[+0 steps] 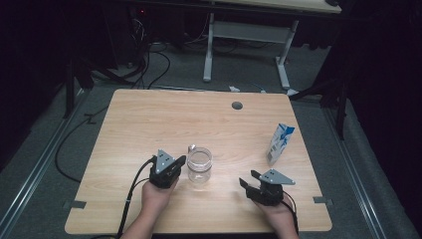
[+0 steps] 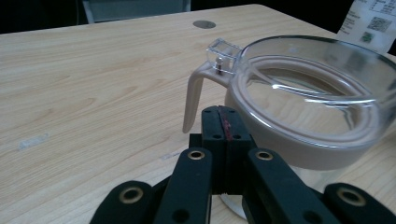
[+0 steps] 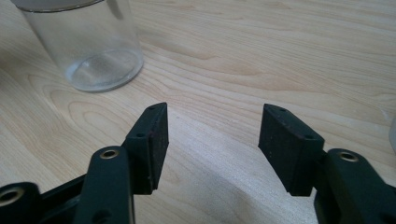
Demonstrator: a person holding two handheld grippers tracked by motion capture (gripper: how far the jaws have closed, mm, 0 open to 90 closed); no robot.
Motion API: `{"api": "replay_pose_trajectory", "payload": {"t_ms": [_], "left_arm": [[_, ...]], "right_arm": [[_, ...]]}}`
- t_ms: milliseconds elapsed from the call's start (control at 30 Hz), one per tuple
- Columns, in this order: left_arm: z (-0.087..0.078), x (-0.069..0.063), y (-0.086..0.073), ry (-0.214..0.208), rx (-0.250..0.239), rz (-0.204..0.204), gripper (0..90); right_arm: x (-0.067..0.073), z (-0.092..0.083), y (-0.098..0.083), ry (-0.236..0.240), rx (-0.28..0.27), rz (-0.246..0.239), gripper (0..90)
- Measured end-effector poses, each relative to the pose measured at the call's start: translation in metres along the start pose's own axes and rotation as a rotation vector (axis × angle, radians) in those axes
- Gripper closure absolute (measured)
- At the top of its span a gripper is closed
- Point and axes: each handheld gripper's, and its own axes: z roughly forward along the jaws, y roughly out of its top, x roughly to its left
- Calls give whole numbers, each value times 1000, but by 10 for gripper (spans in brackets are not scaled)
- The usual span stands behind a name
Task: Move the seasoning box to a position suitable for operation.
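Jug (image 1: 200,165) stood upright near table (image 1: 149,119) centre, handle (image 2: 194,95) on far-left side. Left gripper (image 1: 180,160) held just left of jug, jaws pressed together, nothing clamped. Right gripper (image 1: 249,179) held right of jug, jaws apart, nothing between. Carton (image 1: 280,143) stood far right.

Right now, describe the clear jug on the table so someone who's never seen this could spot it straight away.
Start at the wooden table and look to its near middle, between the two hands. The jug stands upright just right of the left claw, with a beige handle. Unlike the blue and white carton by the right edge, it is round and see-through.
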Motion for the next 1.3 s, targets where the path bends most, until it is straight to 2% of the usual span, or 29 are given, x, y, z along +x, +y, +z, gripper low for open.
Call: {"api": "replay_pose_trajectory", "payload": {"t_ms": [167,367,633,700,733,833,900,1033,1067,1167,1300], "left_arm": [[-5,-6,-3,-8,-5,15,899],[-9,-19,-9,-51,-5,17,899],[-6,-38,-11,-104,1,32,899],[-6,-40,-11,-104,10,31,898],[-6,-40,-11,-96,13,23,895],[-6,-35,-10,-81,37,17,797],[-8,-31,-9,-60,39,24,745],[-11,-22,-5,-45,42,9,645],[-13,-18,-3,-10,16,22,624],[-13,-13,0,-10,10,19,569],[-12,-9,7,-20,-12,29,572]], "right_arm": [[0,1,-1,1,8,4,442],[-1,1,0,0,7,3,446],[0,1,0,5,7,1,452],[-1,1,0,7,5,-2,463],[-1,1,0,11,3,0,464],[-2,0,0,20,1,2,470],[-2,0,1,29,-3,10,483],[0,0,3,34,-14,10,494],[2,2,7,31,-17,7,502],[6,4,16,23,-33,-17,508],[9,11,26,28,-44,-24,507]]}}
